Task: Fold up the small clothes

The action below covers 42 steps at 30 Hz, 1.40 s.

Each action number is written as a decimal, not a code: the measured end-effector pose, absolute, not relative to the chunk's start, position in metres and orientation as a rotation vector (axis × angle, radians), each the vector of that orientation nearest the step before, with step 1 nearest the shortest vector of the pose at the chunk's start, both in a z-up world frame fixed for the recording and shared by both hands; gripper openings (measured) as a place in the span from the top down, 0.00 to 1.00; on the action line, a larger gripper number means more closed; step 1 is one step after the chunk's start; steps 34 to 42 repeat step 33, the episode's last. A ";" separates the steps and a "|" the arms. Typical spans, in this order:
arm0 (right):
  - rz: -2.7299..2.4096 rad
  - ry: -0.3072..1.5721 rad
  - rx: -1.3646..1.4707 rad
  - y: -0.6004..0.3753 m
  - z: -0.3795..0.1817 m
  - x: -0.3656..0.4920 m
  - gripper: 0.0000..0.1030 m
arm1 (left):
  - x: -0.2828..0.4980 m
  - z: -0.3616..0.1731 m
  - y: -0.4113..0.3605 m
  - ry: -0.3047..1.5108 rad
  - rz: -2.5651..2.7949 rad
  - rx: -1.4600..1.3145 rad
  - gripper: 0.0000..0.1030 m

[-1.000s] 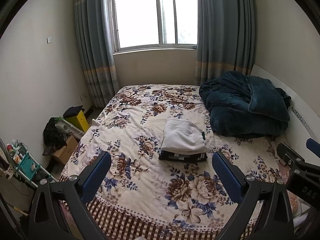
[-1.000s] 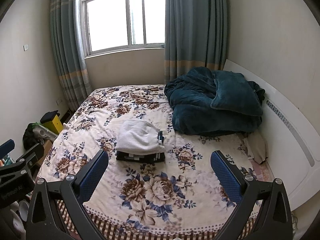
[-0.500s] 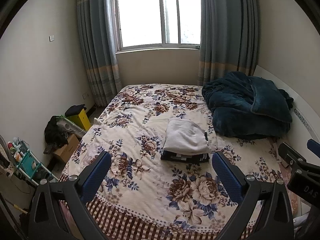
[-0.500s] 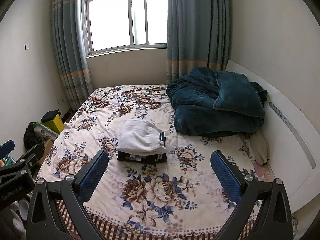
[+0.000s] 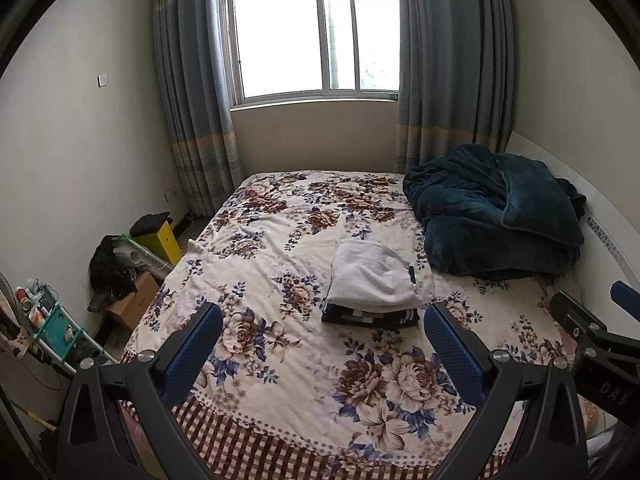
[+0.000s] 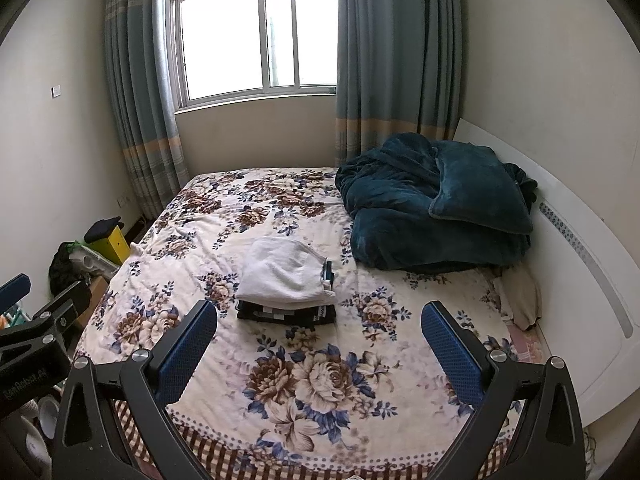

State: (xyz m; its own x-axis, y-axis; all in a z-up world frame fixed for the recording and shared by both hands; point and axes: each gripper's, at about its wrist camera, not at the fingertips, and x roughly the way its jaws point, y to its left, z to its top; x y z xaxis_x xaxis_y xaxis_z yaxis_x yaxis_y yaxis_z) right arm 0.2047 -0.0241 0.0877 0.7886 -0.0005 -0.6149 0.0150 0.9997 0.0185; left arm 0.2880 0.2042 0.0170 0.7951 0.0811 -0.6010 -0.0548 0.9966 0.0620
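A folded white garment (image 5: 370, 274) lies on top of a folded dark patterned garment (image 5: 370, 316) as a small stack in the middle of the floral bed (image 5: 280, 248). The stack also shows in the right wrist view (image 6: 286, 270). My left gripper (image 5: 322, 344) is open and empty, held above the foot of the bed, short of the stack. My right gripper (image 6: 319, 340) is open and empty, also back at the foot of the bed. Each gripper's side shows at the edge of the other's view.
A crumpled dark teal blanket (image 5: 496, 216) fills the bed's right far part by the white headboard (image 6: 580, 248). Left of the bed on the floor are a yellow box (image 5: 162, 238), a cardboard box (image 5: 132, 300) and a teal rack (image 5: 52, 324). A curtained window (image 5: 312, 40) is behind.
Both grippers have drawn back and tilted up slightly; the bed and stack sit a little lower and farther in both views. Both stay open and empty.
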 end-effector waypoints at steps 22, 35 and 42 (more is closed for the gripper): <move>0.007 0.658 0.027 -0.019 0.082 0.200 0.00 | 0.284 0.015 0.204 0.658 0.077 0.044 0.00; 0.009 0.656 0.026 -0.017 0.082 0.200 0.00 | 0.280 0.018 0.207 0.642 0.078 0.039 0.00; 0.009 0.656 0.026 -0.017 0.082 0.200 0.00 | 0.280 0.018 0.207 0.642 0.078 0.039 0.00</move>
